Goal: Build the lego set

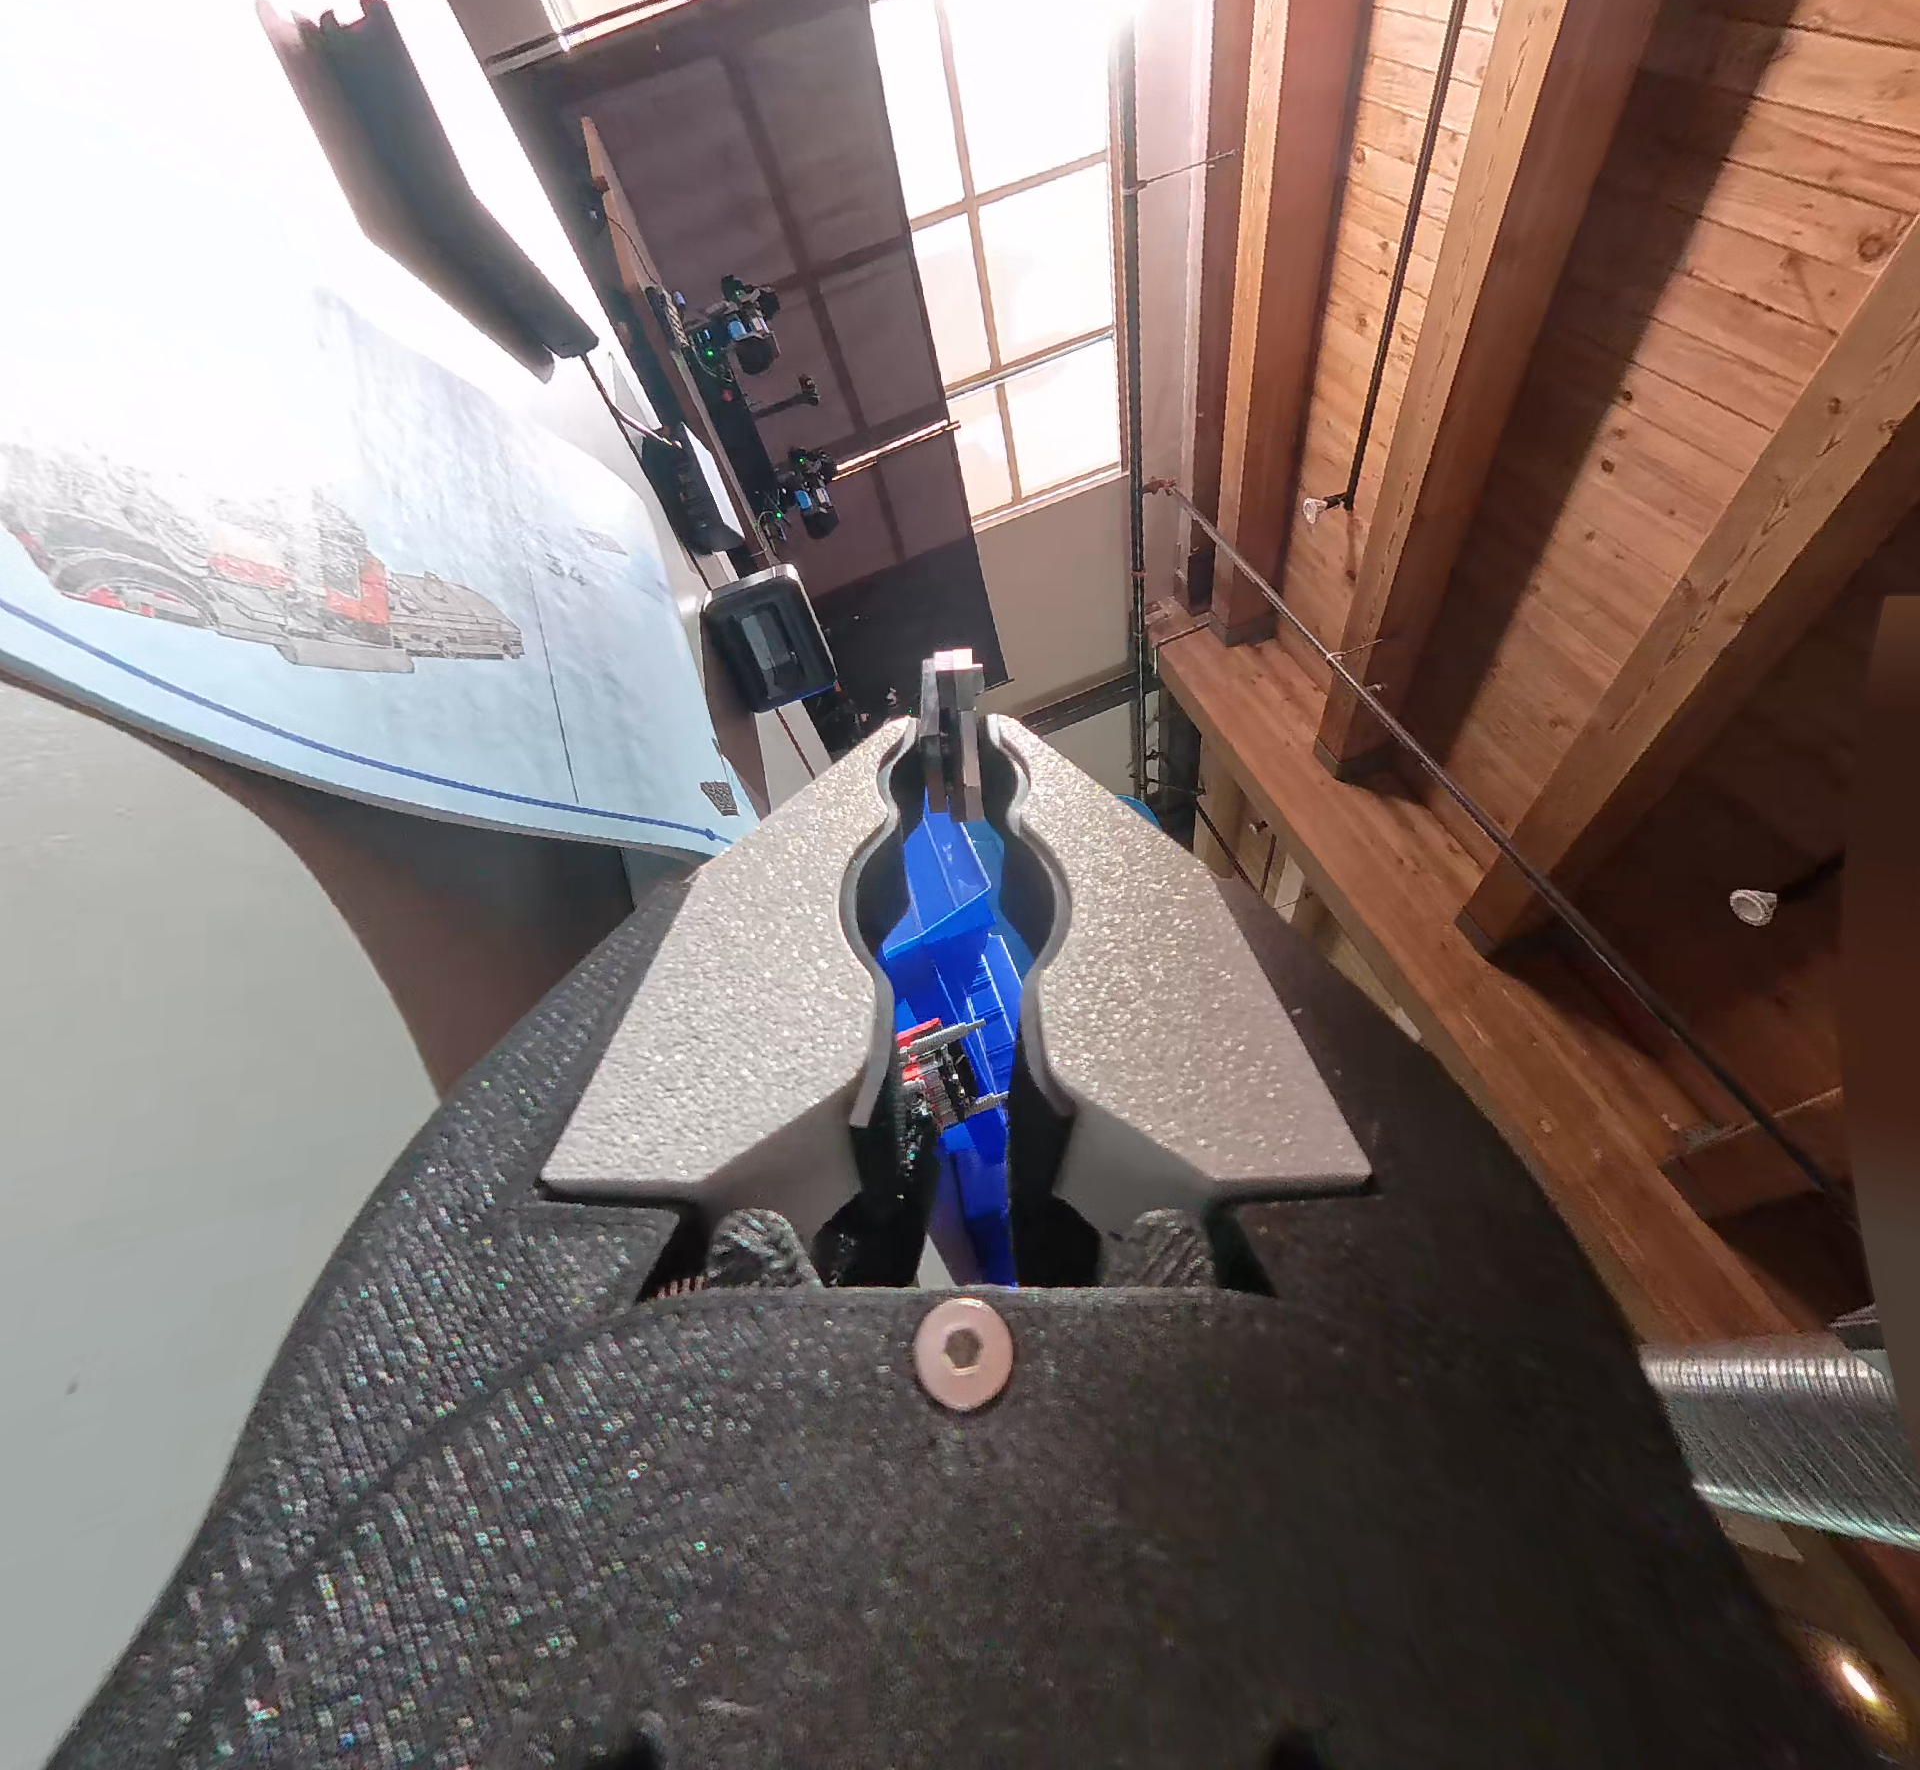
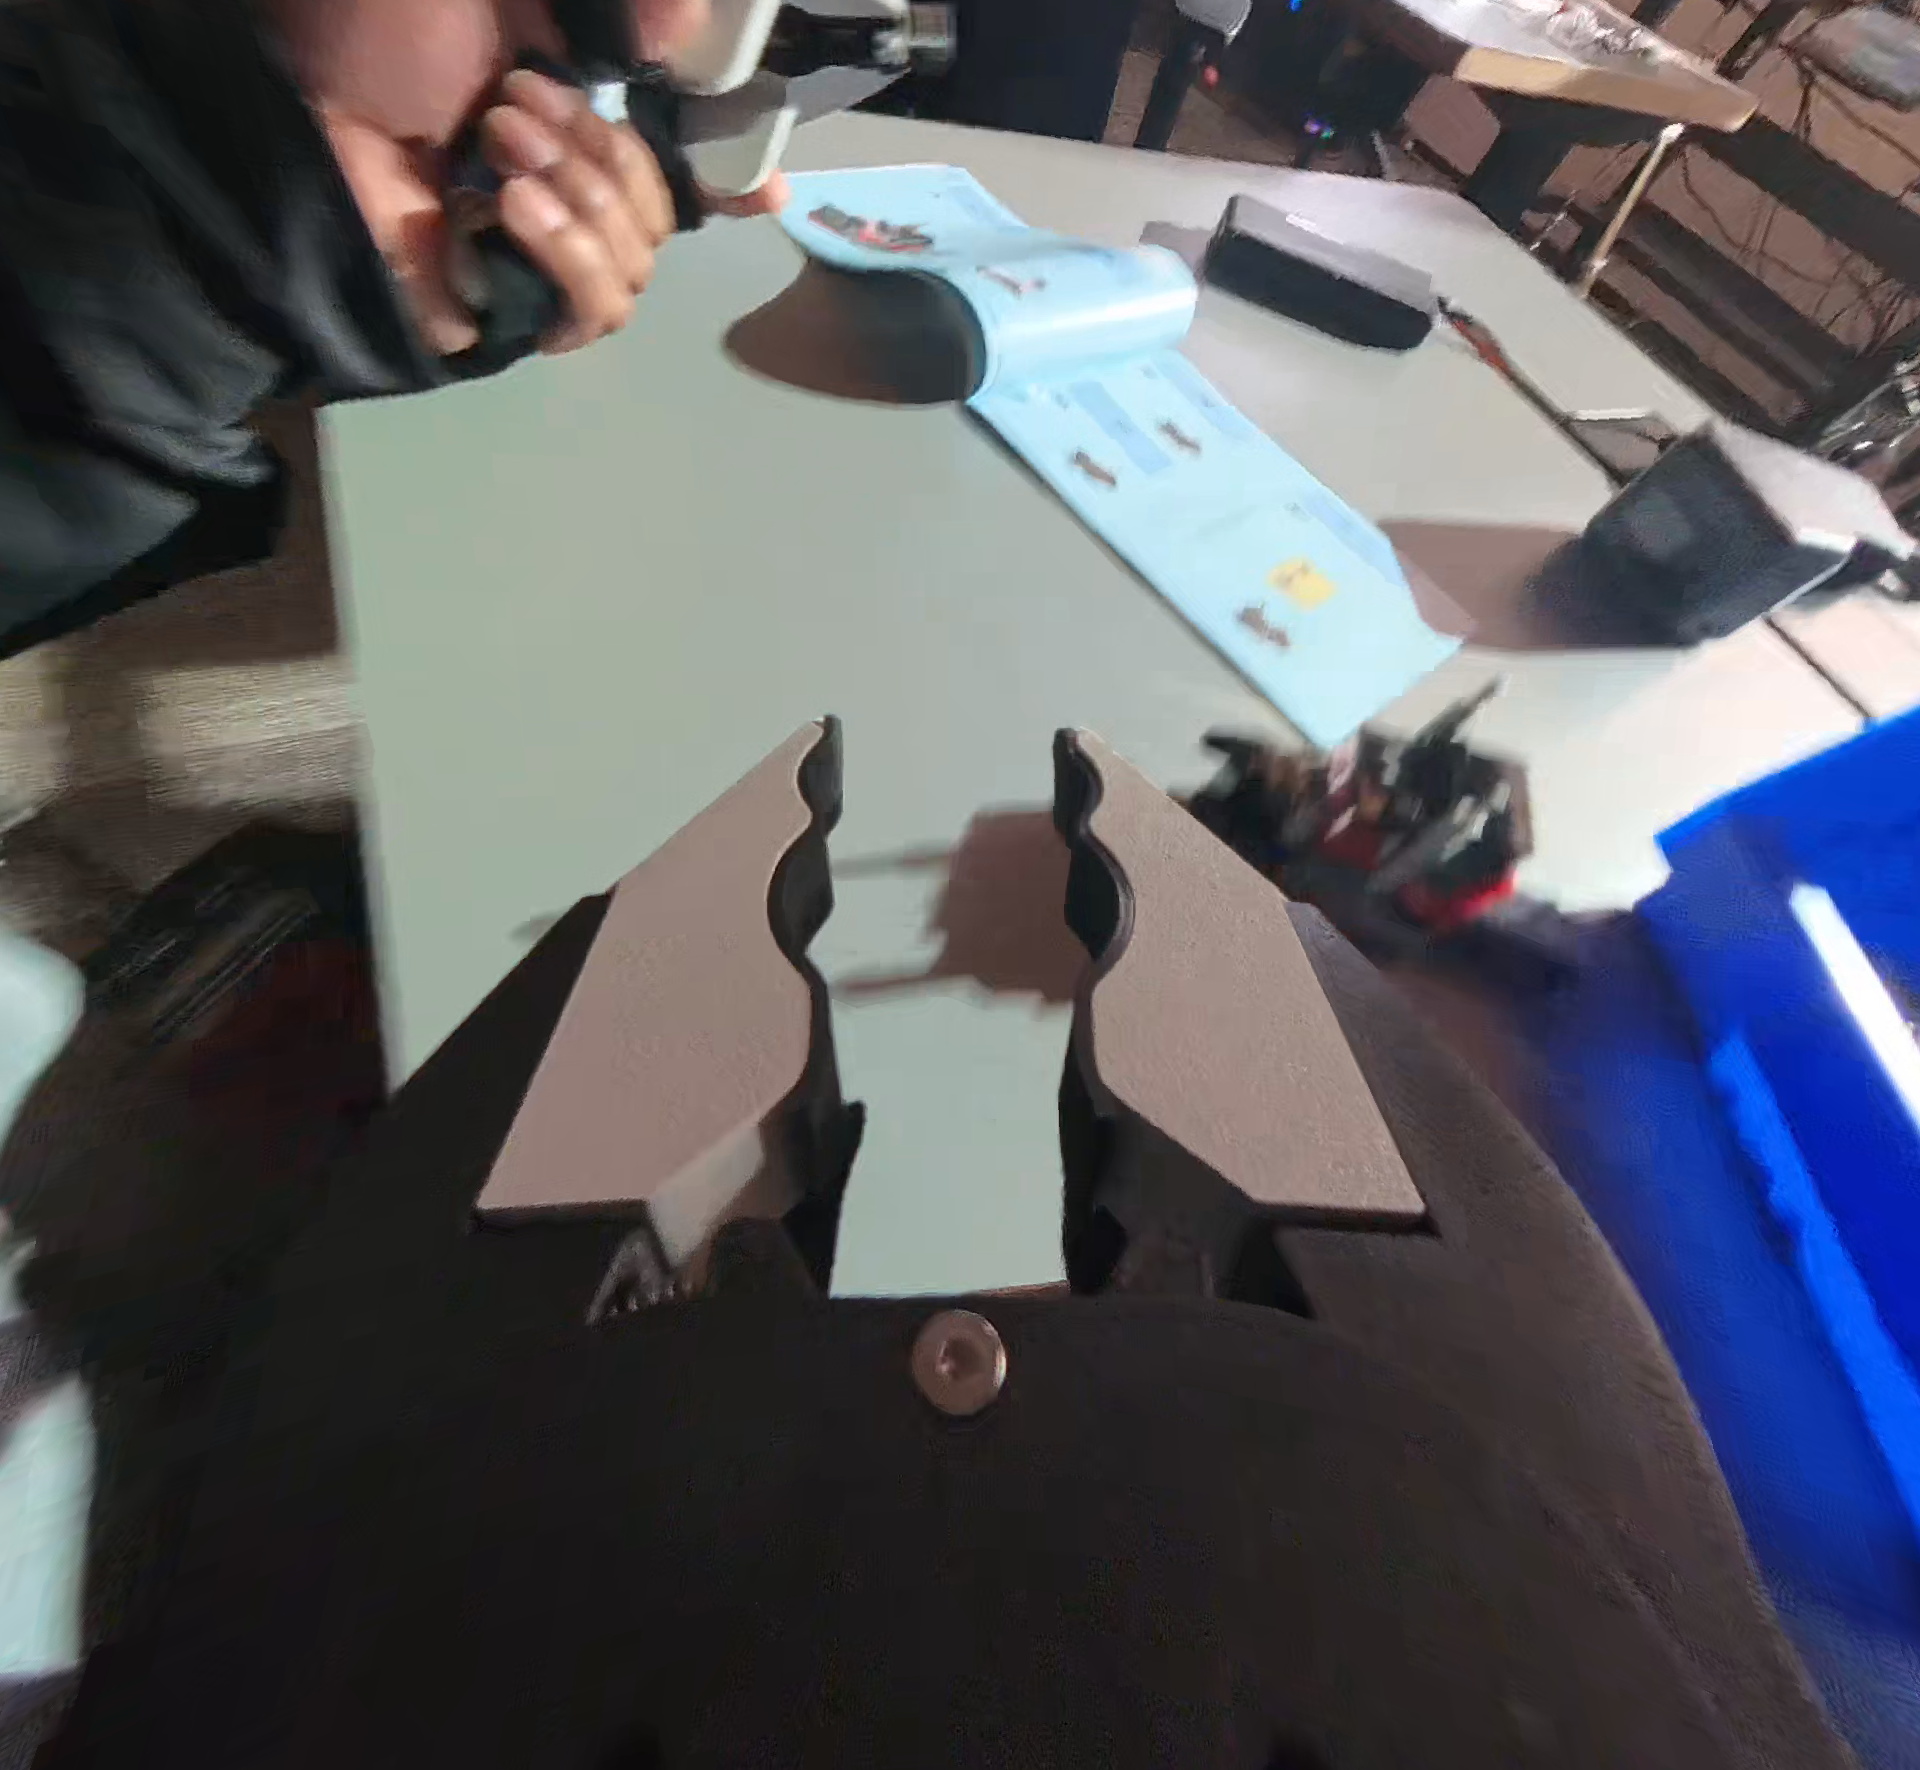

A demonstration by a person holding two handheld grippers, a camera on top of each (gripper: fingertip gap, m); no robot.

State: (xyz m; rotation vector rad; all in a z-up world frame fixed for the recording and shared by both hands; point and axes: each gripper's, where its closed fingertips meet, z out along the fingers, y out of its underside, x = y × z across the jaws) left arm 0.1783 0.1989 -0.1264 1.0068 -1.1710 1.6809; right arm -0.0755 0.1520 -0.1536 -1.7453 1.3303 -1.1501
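The left gripper [image 1: 951, 733] is pinching one small grey piece [image 1: 956, 681]. The right gripper [image 2: 945, 754] is hovering spread over the table [image 2: 623, 577], beside one booklet [image 2: 1195, 432] and one partly built model [image 2: 1392, 816].

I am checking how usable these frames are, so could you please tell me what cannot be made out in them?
- Left wrist view: the small grey piece at the left gripper tips is too small to identify.
- Left wrist view: the blue bin is mostly hidden by the fingers.
- Right wrist view: the lego model is motion-blurred.
- Right wrist view: the booklet pictures are too small.
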